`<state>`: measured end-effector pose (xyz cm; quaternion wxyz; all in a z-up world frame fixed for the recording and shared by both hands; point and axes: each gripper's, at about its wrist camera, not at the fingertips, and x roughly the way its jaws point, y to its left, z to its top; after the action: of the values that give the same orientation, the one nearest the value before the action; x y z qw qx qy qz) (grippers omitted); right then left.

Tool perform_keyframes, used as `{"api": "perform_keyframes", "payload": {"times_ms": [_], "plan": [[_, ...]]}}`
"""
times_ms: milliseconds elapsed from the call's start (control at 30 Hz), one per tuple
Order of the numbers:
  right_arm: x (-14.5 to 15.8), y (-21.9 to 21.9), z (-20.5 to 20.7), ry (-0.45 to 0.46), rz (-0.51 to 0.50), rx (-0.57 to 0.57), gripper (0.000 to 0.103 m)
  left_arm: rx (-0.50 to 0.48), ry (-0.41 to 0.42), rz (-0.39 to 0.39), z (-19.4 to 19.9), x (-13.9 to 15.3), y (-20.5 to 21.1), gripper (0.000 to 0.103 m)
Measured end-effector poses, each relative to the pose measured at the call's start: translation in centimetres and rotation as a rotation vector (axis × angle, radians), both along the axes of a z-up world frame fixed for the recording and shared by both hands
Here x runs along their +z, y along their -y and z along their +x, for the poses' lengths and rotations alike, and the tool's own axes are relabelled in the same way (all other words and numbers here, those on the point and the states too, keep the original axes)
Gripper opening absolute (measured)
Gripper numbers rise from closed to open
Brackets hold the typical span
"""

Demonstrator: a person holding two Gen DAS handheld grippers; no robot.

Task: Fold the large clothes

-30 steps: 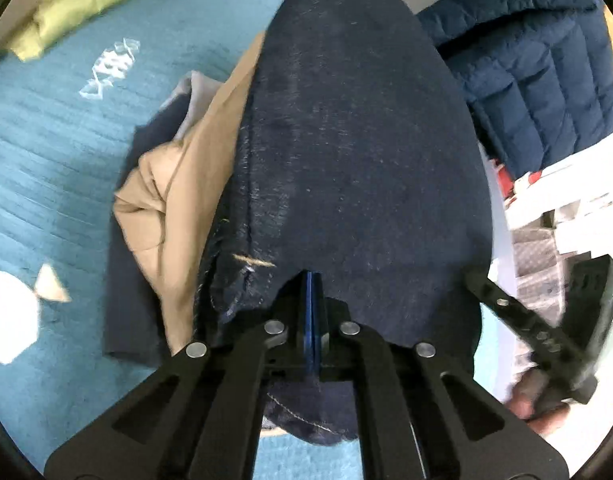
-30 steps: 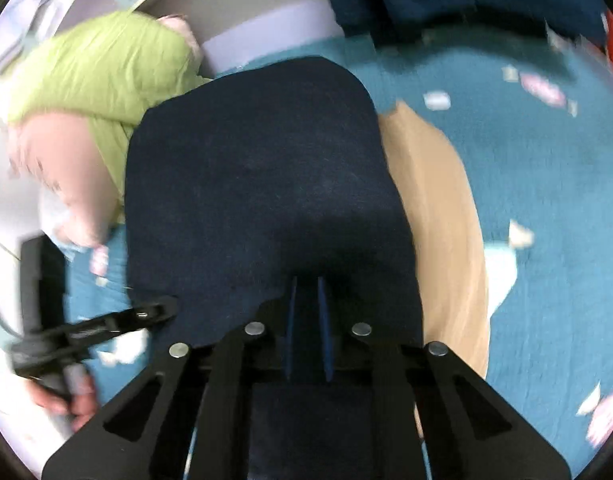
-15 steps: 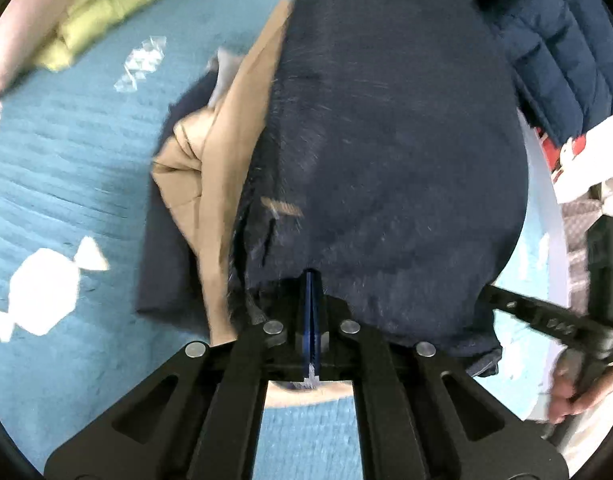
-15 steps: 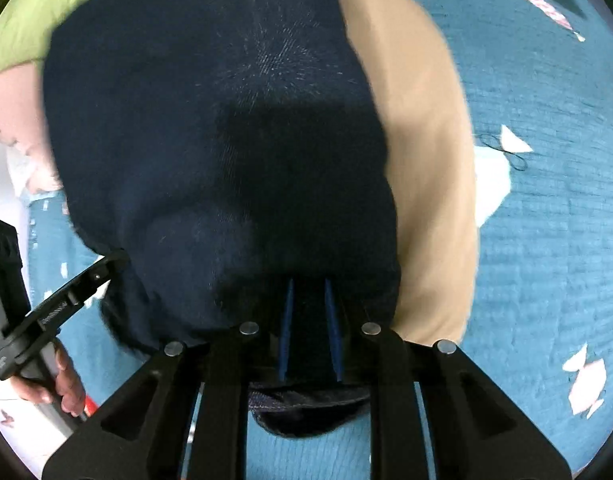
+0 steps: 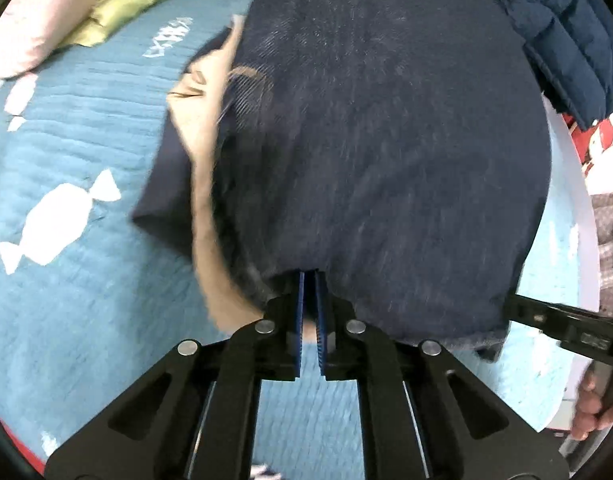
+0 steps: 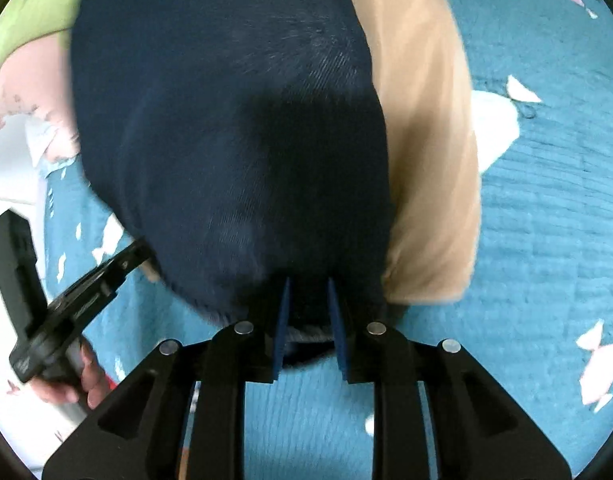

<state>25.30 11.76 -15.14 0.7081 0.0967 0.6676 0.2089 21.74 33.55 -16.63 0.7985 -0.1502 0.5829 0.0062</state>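
Observation:
Dark navy jeans (image 5: 378, 152) lie folded over on a teal bedspread (image 5: 74, 152), on top of a tan garment (image 5: 206, 216). My left gripper (image 5: 309, 280) is at the near edge of the jeans, its blue pads a narrow gap apart with the denim edge over their tips. In the right wrist view the jeans (image 6: 234, 136) fill the middle, the tan garment (image 6: 426, 152) to their right. My right gripper (image 6: 308, 284) stands with pads apart, the jeans' edge between them.
A green quilt (image 5: 146, 4) and pink pillow (image 5: 46, 28) lie at the far left. A navy puffer jacket (image 5: 562, 36) sits at the right. The bedspread's (image 6: 546, 220) white candy print shows around the clothes. The bed's edge is at the right.
The jeans have been laid down over the tan garment, toward the near side. Both grippers' pads have parted slightly, the right more than the left.

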Motion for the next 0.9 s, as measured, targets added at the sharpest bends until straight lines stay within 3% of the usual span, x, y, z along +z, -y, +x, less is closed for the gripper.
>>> {"api": "perform_keyframes", "payload": {"times_ms": [100, 167, 233, 300, 367, 433, 500, 533, 600, 700, 733, 767, 833, 900], "plan": [[-0.5, -0.4, -0.4, 0.05, -0.017, 0.022, 0.024, -0.001, 0.001, 0.053, -0.8, -0.2, 0.5, 0.015], [-3.3, -1.9, 0.7, 0.081, -0.063, 0.06, 0.024, 0.019, -0.027, 0.115, -0.1, -2.4, 0.8, 0.034], [-3.0, -2.1, 0.7, 0.053, -0.074, 0.066, 0.024, 0.036, -0.058, 0.156, 0.0, -2.6, 1.3, 0.035], [-0.5, -1.6, 0.8, 0.063, -0.06, 0.096, 0.024, -0.009, -0.038, 0.197, -0.4, -0.4, 2.1, 0.031], [3.6, -0.3, 1.3, 0.112, 0.036, 0.083, 0.026, -0.056, 0.046, 0.148, -1.8, 3.0, 2.4, 0.031], [6.4, 0.4, 2.8, 0.168, 0.068, 0.056, 0.033, -0.089, 0.138, 0.129, -2.1, 6.3, 2.8, 0.032], [7.9, 0.6, 4.9, 0.222, 0.031, 0.019, 0.036, -0.091, 0.235, 0.151, -0.7, 9.1, 2.7, 0.032], [8.1, 0.2, 4.3, 0.229, 0.006, -0.013, 0.036, -0.087, 0.252, 0.158, 0.3, 9.6, 2.6, 0.032], [7.9, -0.8, 7.3, 0.215, -0.007, -0.051, 0.037, -0.038, 0.25, 0.16, 3.6, 10.0, 1.6, 0.032], [4.3, -2.2, 10.3, 0.117, -0.015, -0.06, 0.04, 0.056, 0.208, 0.139, 7.8, 7.9, -0.8, 0.031], [2.4, -2.9, 11.5, 0.115, -0.049, -0.048, 0.043, 0.126, 0.167, 0.112, 9.3, 5.7, -2.3, 0.026], [1.3, -3.4, 12.0, 0.125, -0.061, -0.051, 0.046, 0.169, 0.141, 0.023, 10.4, 3.0, -3.7, 0.026], [0.6, -3.5, 12.2, 0.155, -0.046, -0.052, 0.047, 0.177, 0.149, -0.042, 11.1, 0.2, -4.4, 0.026], [1.1, -3.5, 12.4, 0.164, -0.045, -0.039, 0.047, 0.173, 0.178, -0.055, 10.9, 0.2, -4.8, 0.027]]}}
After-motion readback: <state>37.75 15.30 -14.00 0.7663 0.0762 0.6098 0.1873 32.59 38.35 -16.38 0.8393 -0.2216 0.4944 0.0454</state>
